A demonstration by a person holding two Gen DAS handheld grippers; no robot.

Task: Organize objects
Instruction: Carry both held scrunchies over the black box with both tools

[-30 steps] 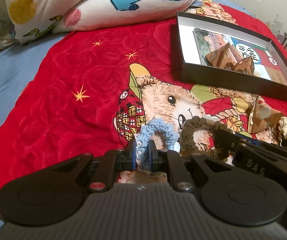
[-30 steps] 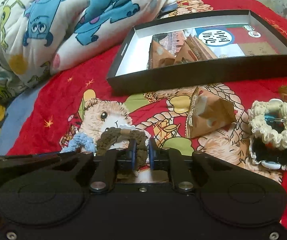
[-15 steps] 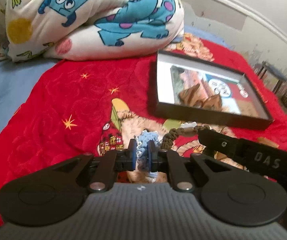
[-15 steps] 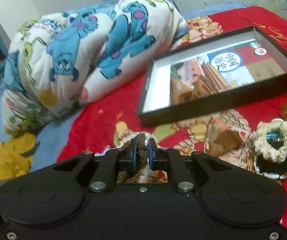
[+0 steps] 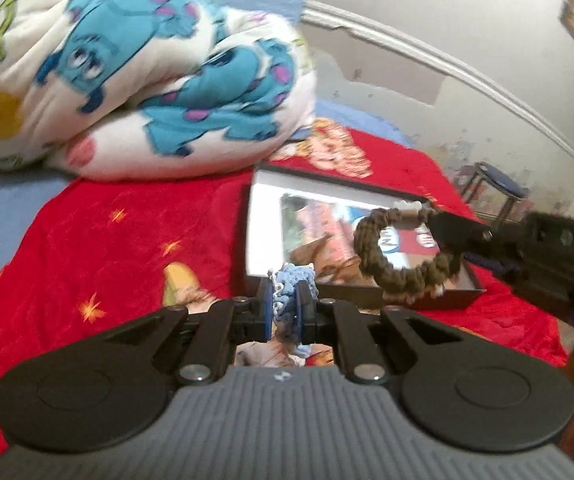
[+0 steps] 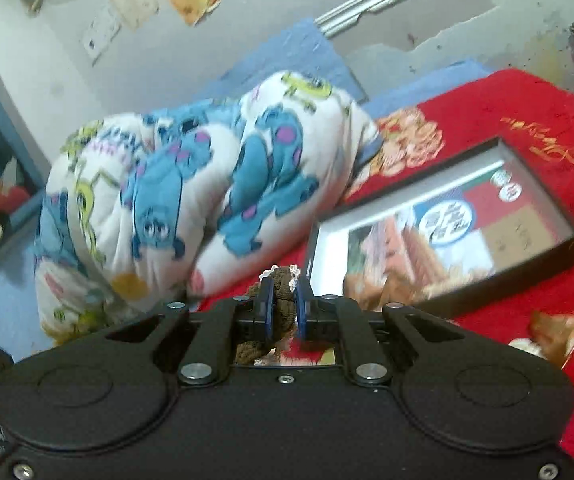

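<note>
Left wrist view: left gripper (image 5: 287, 312) pinches a blue scrunchie (image 5: 292, 285) between nearly closed pads, above the red blanket (image 5: 119, 264).
Right gripper (image 6: 283, 310): clamped on a brown scrunchie (image 6: 281, 280), its loop hanging over the black box (image 5: 427, 300).
Nearby: folded cartoon quilt (image 5: 147, 80) left of the box; paper packets inside, blurred.
Open room: bare blanket left of the box.

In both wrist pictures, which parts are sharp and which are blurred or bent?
Left wrist view: left gripper and blue scrunchie sharp; quilt and box smeared; bed rail bowed. Right wrist view: right gripper sharp, quilt and box blurred.
</note>
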